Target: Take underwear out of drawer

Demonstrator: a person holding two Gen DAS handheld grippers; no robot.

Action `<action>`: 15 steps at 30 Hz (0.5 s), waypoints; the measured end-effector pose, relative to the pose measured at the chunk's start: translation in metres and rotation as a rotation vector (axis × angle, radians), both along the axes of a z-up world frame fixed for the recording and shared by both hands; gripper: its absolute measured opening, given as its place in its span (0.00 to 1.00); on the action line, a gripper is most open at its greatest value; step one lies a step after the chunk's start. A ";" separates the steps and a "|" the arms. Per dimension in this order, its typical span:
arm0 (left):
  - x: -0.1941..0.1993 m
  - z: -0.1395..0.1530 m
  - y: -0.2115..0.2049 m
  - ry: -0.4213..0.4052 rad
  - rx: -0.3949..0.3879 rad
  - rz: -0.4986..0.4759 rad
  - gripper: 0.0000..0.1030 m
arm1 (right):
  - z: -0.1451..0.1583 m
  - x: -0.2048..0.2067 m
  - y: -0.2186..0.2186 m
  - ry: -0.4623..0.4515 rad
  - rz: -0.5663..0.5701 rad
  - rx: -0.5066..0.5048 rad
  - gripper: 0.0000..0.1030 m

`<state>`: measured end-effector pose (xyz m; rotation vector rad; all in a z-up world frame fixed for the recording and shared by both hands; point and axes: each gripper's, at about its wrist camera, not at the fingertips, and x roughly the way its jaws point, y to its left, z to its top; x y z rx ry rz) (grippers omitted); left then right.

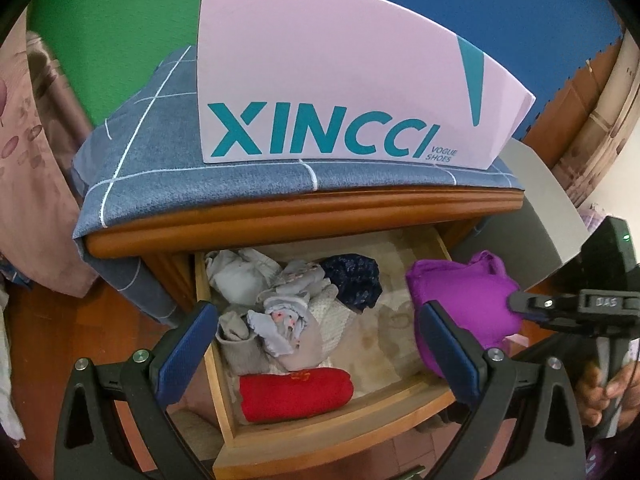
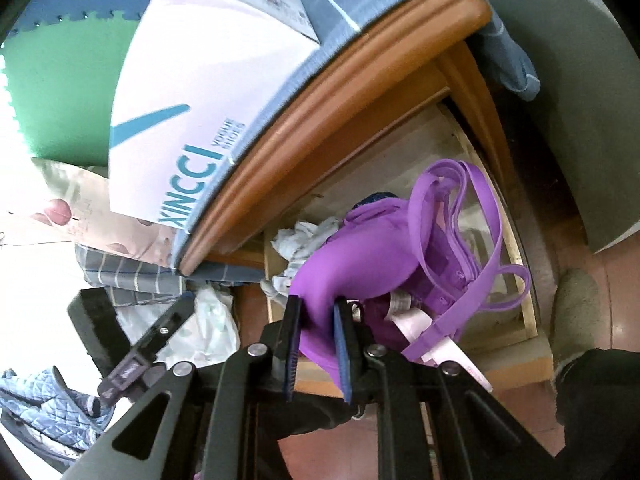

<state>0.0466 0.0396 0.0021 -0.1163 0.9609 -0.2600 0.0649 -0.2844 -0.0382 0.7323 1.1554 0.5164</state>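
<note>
**K:** Two grippers in frame. Status on the right gripper?

**M:** Clamped on the purple bra — pads pinch the edge of one cup, narrow gap, fabric squeezed between. Straps and a white label hang loose below and to the side.

**K:** Where's the bra relative to the drawer?

**M:** Lifted above the drawer's right side, not lying on the liner. In the left wrist view it sits over the right rim, with the right gripper's nose coming in from the right.

**K:** Left gripper?

**M:** Fingers spread wide, nothing between them. It hangs over the open drawer, pointing down into it.

**K:** What remains inside?

**M:** Red folded piece at the front, a heap of pale grey and white underwear on the left, one dark navy item toward the back. Right half of the liner is bare.

**K:** Surroundings?

**M:** Wooden nightstand, blue checked cloth on top, pink XINCCI shoe box standing on the cloth. A hand on the right gripper's handle — lower right of the left view.
</note>
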 end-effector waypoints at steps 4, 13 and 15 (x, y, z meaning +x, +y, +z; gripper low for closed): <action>0.000 -0.001 -0.001 -0.002 0.016 0.001 0.97 | 0.013 -0.006 -0.004 -0.021 0.000 0.036 0.15; 0.002 -0.005 -0.006 0.009 0.061 0.000 0.97 | 0.041 -0.021 -0.006 -0.052 0.004 0.093 0.15; 0.002 -0.006 -0.007 0.010 0.072 -0.002 0.97 | 0.047 -0.024 -0.006 -0.058 0.005 0.109 0.15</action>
